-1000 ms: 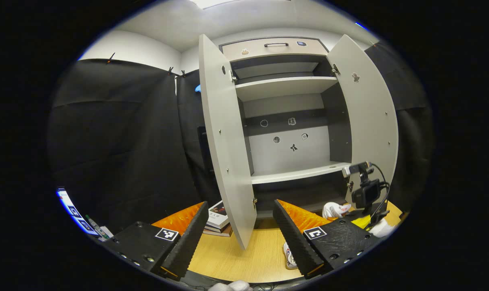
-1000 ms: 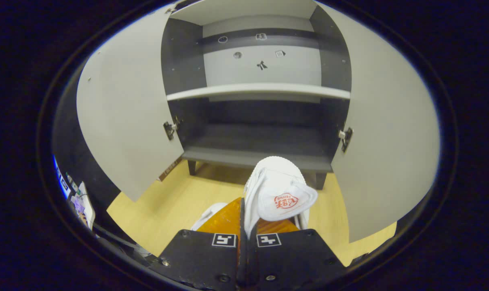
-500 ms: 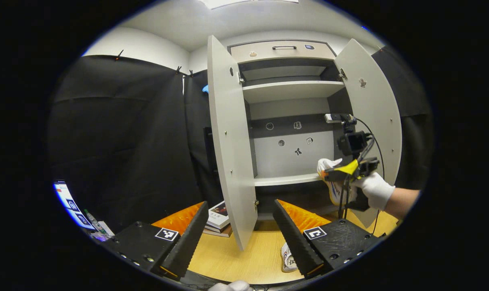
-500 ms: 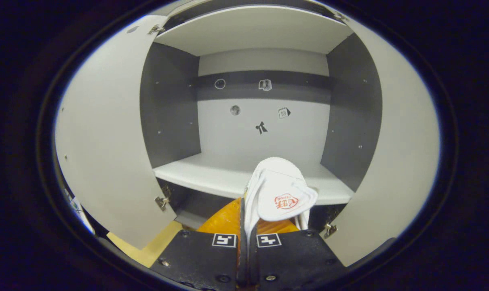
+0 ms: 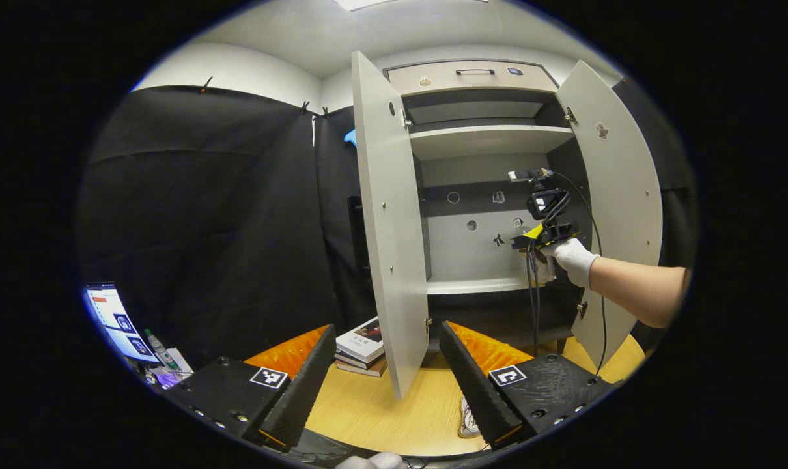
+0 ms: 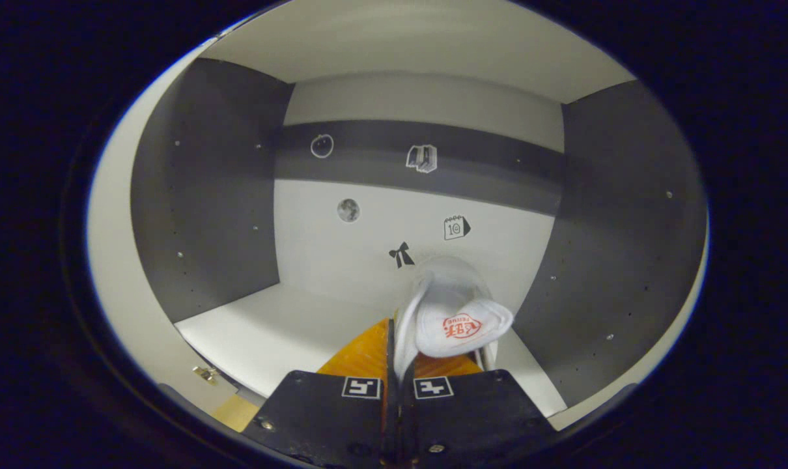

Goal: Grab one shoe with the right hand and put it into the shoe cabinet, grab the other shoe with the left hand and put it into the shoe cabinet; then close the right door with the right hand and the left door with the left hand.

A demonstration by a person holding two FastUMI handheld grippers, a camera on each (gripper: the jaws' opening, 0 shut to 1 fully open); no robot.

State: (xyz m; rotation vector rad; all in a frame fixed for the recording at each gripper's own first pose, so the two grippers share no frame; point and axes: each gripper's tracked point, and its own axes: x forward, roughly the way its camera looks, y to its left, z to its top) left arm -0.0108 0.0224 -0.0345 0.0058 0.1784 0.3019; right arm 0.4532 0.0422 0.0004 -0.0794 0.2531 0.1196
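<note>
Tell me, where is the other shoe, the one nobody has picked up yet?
In the left gripper view the shoe lies on the wooden floor before the open cabinet, beside the left gripper.

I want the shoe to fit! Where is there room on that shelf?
The white shelf is bare from the left wall to the shoe held in the right tool. It is tighter by the right wall.

The left gripper view looks from low and well back at the open shoe cabinet (image 5: 492, 195) toward 1 o'clock, while the right gripper view faces straight into its middle compartment from close in, both sharing the stickered back panel (image 6: 400, 228).
</note>
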